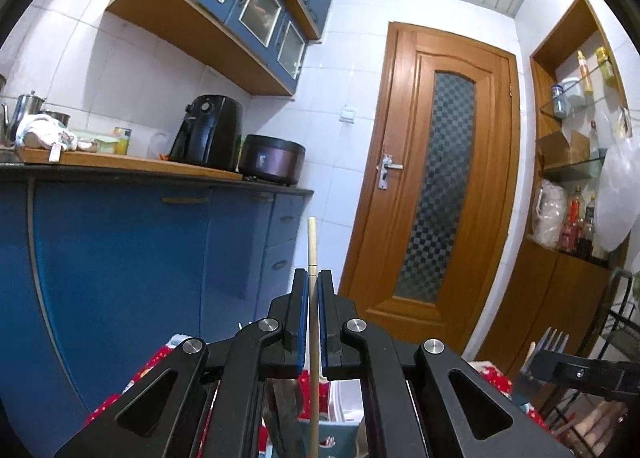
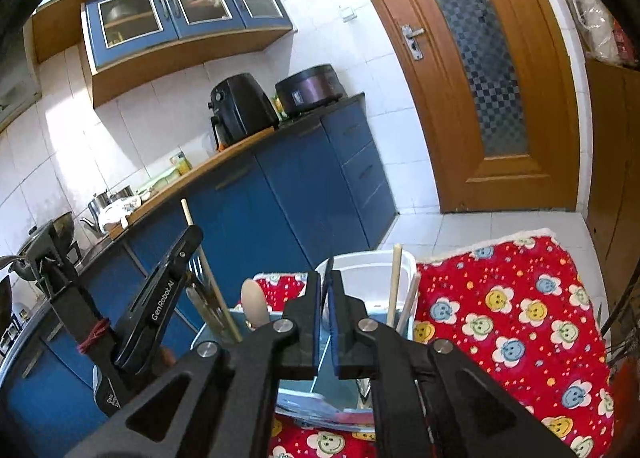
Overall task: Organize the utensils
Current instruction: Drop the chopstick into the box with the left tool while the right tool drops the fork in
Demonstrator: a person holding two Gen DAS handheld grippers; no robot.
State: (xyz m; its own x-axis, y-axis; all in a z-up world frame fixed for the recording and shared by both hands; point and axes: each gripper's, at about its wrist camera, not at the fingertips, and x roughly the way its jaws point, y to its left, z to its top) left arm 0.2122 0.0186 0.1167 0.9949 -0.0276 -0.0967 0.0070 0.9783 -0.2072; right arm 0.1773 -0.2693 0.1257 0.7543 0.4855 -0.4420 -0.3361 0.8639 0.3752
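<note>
Red flower-print cloth (image 2: 520, 318) covers the tabletop, carrying a white holder (image 2: 370, 264) with utensils standing inside. Left tool (image 1: 313, 278) pinches an upright wooden chopstick (image 1: 312, 242) over it. Right tool (image 2: 325, 282) has its pads almost together, gripping nothing.

Lower end of thin pale wooden chopstick (image 1: 313, 398): runs out past the bottom edge, left wrist view
Silver metal fork (image 1: 554, 340): tines alone visible; handle hidden behind black gripper body
White and pale-blue plastic utensil holder (image 2: 370, 264): compartments largely masked by right gripper (image 2: 325, 278)
Round-ended light wooden spoon (image 2: 254, 304): bowl visible, handle hidden below
Contents of blue glass-fronted wall cabinets (image 2: 196, 4): too blurred to identify
Labels on bottles on glass shelves (image 1: 580, 218): too small to read
Red flower-patterned cloth (image 2: 520, 306): cut off at the bottom edge
</note>
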